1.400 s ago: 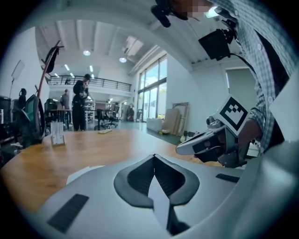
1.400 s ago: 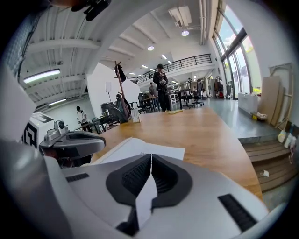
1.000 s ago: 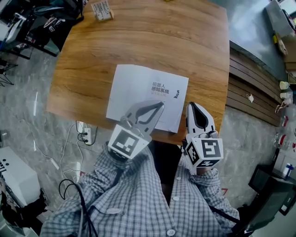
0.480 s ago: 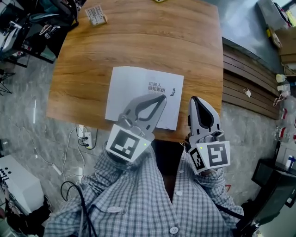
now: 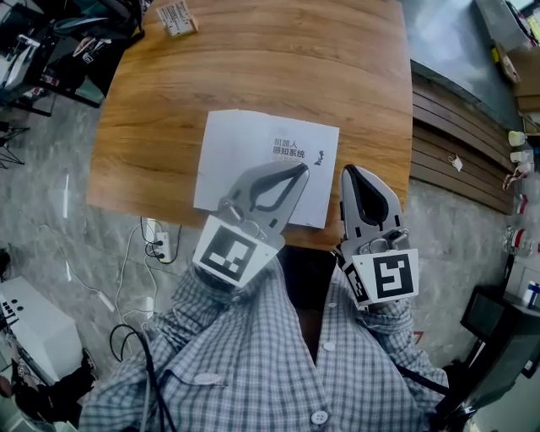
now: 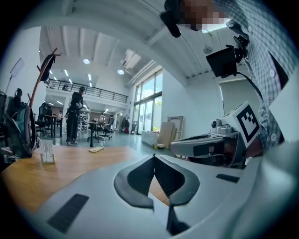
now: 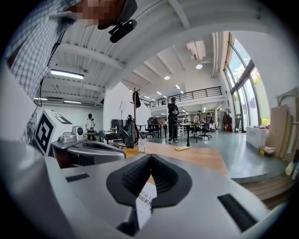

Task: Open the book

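A closed white book [image 5: 253, 156] with a small dark title near its right side lies flat on the wooden table [image 5: 253, 67], close to the near edge. My left gripper [image 5: 302, 169] hovers over the book's near right part, shut, with nothing in it. My right gripper [image 5: 348, 171] hangs just right of the book's right edge, also shut and holding nothing. In the right gripper view the fingertips [image 7: 150, 156] meet, and the book's cover [image 7: 145, 200] shows below through the gap. In the left gripper view the jaws [image 6: 154, 156] are closed too.
A small box [image 5: 175, 17] stands at the table's far left corner. Cables and a power strip [image 5: 156, 245] lie on the floor by the table's left. Wooden planks [image 5: 447, 152] lie to the right. A person [image 6: 74, 115] stands far back in the hall.
Both grippers have risen a little, and their tips now reach further in over the table's near edge. The book lies closed as before.
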